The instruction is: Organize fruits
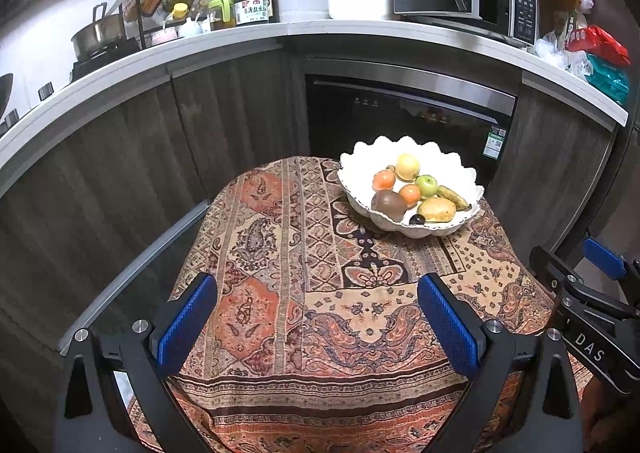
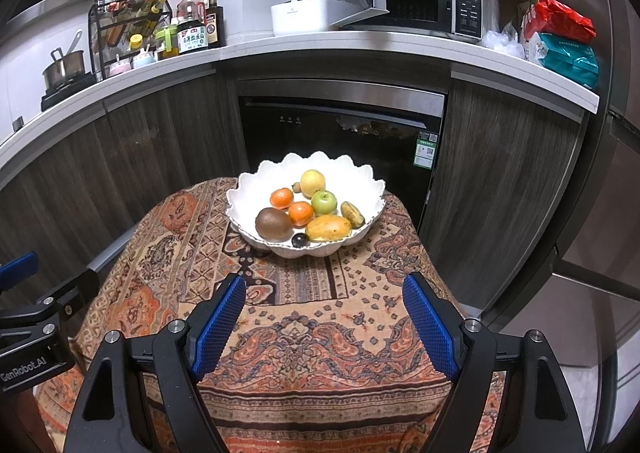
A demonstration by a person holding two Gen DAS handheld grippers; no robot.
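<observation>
**A:** Where does the fruit lie from you right now?

**B:** All of it sits in the white scalloped bowl (image 2: pixel 362 189) at the far end of the cloth-covered counter (image 2: pixel 280 333). From your right gripper (image 2: pixel 324 327) the bowl is straight ahead, a little left of centre. From your left gripper (image 1: pixel 318 327) it lies ahead and off to the right. Judging by that, your right gripper has the straighter line in.

**A:** And the jaws?

**B:** Both grippers stand with jaws wide apart and nothing between them, hovering over the near edge of the counter, well apart from the bowl.

**A:** Which piece faces you first?

**B:** The brown kiwi (image 2: pixel 273 223) and the yellow mango (image 2: pixel 329 227) lie nearest the front rim, with a small dark plum (image 2: pixel 300 240) between them. The mango's long axis runs roughly side to side across your view, so you would probably close across its short width. Behind sit two oranges (image 2: pixel 301 213), a green apple (image 2: pixel 324 201), a yellow pear-like fruit (image 2: pixel 312 182) and a mottled green piece (image 2: pixel 352 214) angled toward the right rim.

**A:** Any writing you can read?

**B:** "GenRobot.AI" on the left gripper's body in the right wrist view, "DAS" on the right gripper's body in the left wrist view. The soy sauce bottle (image 2: pixel 192 37) carries a Chinese label too small for me to read reliably.
</observation>
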